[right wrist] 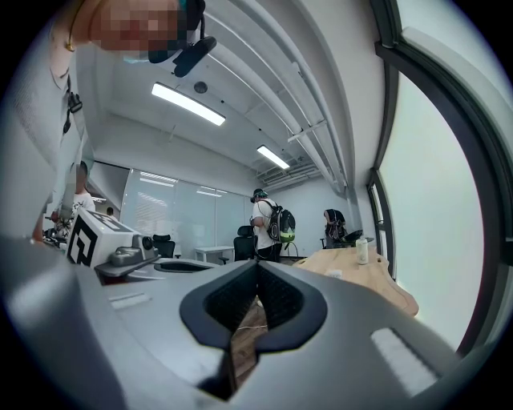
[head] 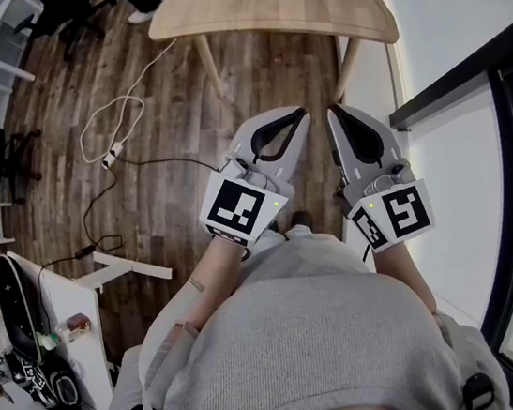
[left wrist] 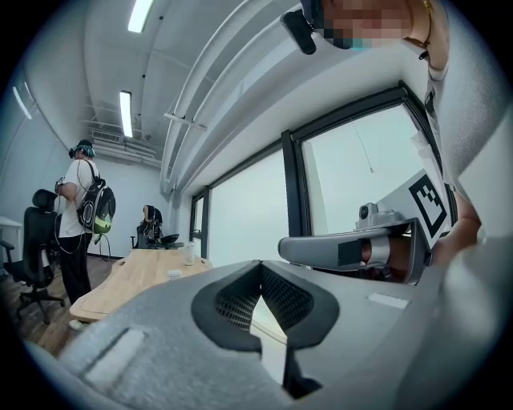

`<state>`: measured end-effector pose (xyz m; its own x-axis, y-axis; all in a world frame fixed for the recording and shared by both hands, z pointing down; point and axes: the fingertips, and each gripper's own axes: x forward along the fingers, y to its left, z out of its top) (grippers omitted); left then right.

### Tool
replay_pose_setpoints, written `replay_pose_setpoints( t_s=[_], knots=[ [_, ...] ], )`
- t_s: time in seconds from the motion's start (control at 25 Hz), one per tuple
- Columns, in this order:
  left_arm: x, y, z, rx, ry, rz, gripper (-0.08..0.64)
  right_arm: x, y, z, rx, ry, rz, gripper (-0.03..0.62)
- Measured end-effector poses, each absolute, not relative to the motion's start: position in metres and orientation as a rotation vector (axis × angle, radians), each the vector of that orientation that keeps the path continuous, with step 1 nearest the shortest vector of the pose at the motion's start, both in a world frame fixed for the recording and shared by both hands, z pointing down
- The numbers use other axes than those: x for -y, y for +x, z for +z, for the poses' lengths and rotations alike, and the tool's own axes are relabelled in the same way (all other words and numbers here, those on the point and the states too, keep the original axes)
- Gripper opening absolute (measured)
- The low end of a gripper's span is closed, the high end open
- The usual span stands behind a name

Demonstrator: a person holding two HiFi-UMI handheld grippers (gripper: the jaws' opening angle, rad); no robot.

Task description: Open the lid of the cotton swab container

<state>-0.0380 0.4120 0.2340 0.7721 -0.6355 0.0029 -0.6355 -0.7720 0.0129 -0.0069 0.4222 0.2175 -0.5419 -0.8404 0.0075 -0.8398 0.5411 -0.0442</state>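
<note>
At the centre of the head view we hold the left gripper [head: 297, 114] and right gripper [head: 334, 111] closed and empty, well apart from the wooden table [head: 247, 2] at the top, where what we take for the cotton swab container [right wrist: 362, 251] stands, so we judge the reach not yet begun and must first step closer.

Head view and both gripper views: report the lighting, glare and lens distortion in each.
Head view: even light, white washout beside the black window frame, wooden table sharp. Left gripper view: strong fisheye, dark corners, window panes blown out, left gripper close and soft. Right gripper view: same fisheye bend, ceiling light strips glaring, right gripper slightly soft.
</note>
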Motion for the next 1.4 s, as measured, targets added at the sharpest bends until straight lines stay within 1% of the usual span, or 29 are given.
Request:
replay_pose_setpoints(
  t_s=[0.52,1.12,1.4],
  knots=[
    [-0.402,-0.034,0.231,1.075,2.948,-0.021,0.0,-0.413,-0.004,0.218,-2.759,-1.497,-0.048,0.0],
    [-0.394,-0.011,0.235,1.154,2.938,-0.007,0.0,-0.401,0.022,0.225,-2.803,-1.443,-0.037,0.0],
    [-0.365,-0.015,0.239,1.151,2.944,0.002,0.0,-0.374,0.014,0.231,-2.812,-1.43,-0.04,0.0]
  ],
)
